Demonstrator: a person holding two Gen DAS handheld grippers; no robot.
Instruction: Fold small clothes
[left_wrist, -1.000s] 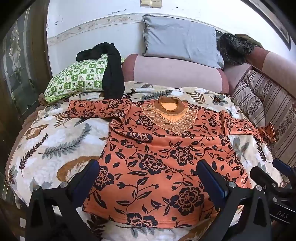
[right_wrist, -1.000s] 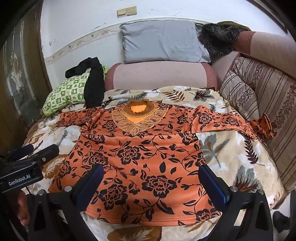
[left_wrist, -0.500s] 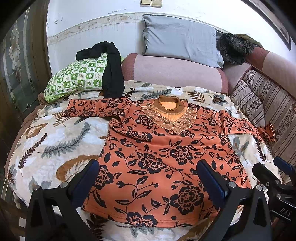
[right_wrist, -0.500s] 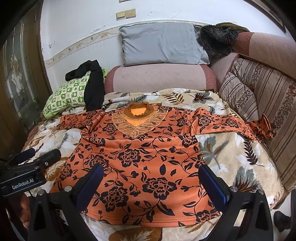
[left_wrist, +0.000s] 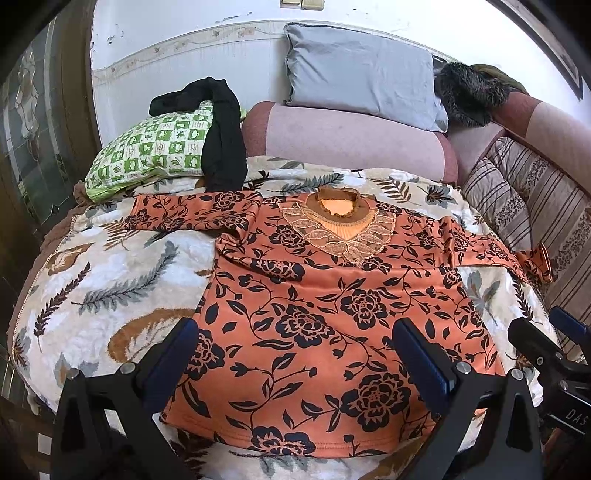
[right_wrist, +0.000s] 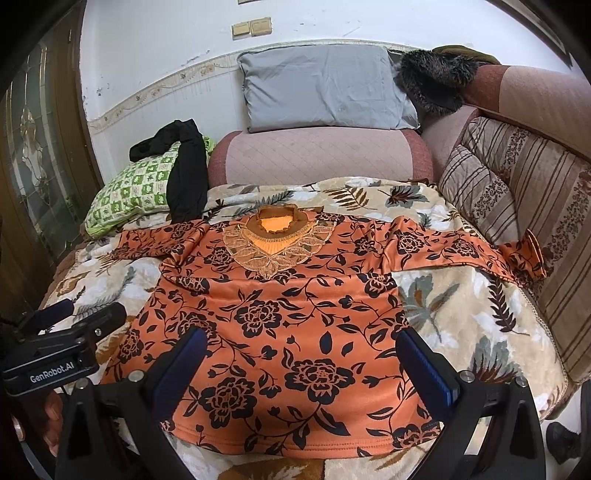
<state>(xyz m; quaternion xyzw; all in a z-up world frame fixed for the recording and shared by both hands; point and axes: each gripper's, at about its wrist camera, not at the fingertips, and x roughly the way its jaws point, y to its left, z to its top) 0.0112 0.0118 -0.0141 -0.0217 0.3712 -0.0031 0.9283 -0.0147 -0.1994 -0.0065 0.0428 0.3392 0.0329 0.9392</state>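
- Where the leaf-patterned blanket (left_wrist: 110, 280) is spread over the seat, a pink sofa (left_wrist: 354, 144) is seen beneath it, with a striped cushion (right_wrist: 476, 188) propped at its right side.
- An orange floral blouse (left_wrist: 317, 317) is laid flat and face up on the blanket, its hem nearest the cameras and its lace-trimmed neckline (left_wrist: 338, 229) toward the sofa back; both sleeves are stretched outward, and the right cuff (right_wrist: 528, 254) is bunched against the striped upholstery.
- A grey pillow (right_wrist: 325, 88) is leaned against the wall above the sofa back, with a dark furry item (right_wrist: 432, 81) just beside it.
- A green checked pillow (left_wrist: 151, 155) is set at the far left, and a black garment (left_wrist: 221, 147) is draped over it.
- The left gripper (left_wrist: 295, 354) is held over the hem with its blue-padded jaws spread wide and nothing between them.
- The right gripper (right_wrist: 301, 362) is likewise held released above the lower part of the blouse, gripping nothing.
- Two beige wall switches (right_wrist: 252, 27) are mounted above the grey pillow.
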